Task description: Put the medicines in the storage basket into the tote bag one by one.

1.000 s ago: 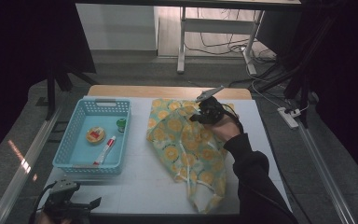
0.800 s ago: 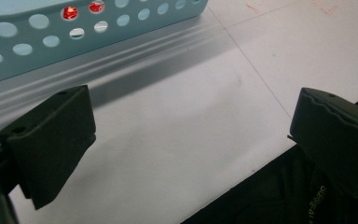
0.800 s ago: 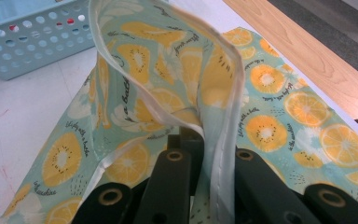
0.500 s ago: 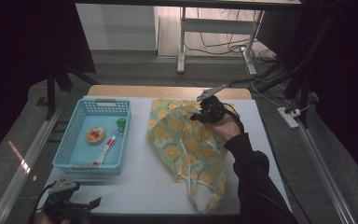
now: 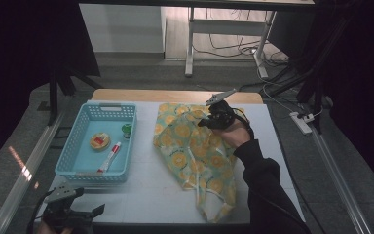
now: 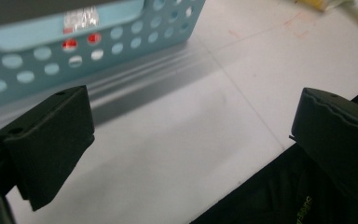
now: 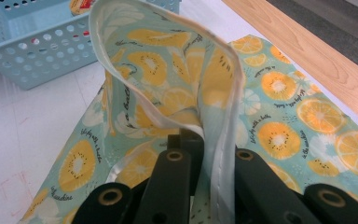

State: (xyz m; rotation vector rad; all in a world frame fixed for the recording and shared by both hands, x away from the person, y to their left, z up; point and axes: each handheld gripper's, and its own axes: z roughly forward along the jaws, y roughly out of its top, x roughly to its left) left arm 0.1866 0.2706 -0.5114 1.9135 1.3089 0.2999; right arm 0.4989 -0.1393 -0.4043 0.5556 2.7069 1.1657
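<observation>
A teal cloth (image 5: 195, 156) printed with yellow citrus slices lies crumpled on the white table (image 5: 151, 190), right of centre. My right gripper (image 5: 213, 118) sits at the cloth's far end. In the right gripper view the right gripper (image 7: 205, 140) is shut on the cloth's white-trimmed edge (image 7: 223, 140), which rises in a fold above the jaws. My left gripper (image 5: 85, 214) rests at the table's near left corner, in front of the blue basket (image 5: 78, 161). In the left gripper view the left gripper (image 6: 191, 135) is wide open over bare table.
The perforated blue basket (image 6: 37, 70) holds a round yellow and red item (image 5: 100, 141), a small green object (image 5: 126, 129) and a red and white tube (image 5: 109, 157). A wooden strip (image 5: 175, 95) borders the table's far edge. A dark sleeve (image 5: 268, 195) crosses the near right.
</observation>
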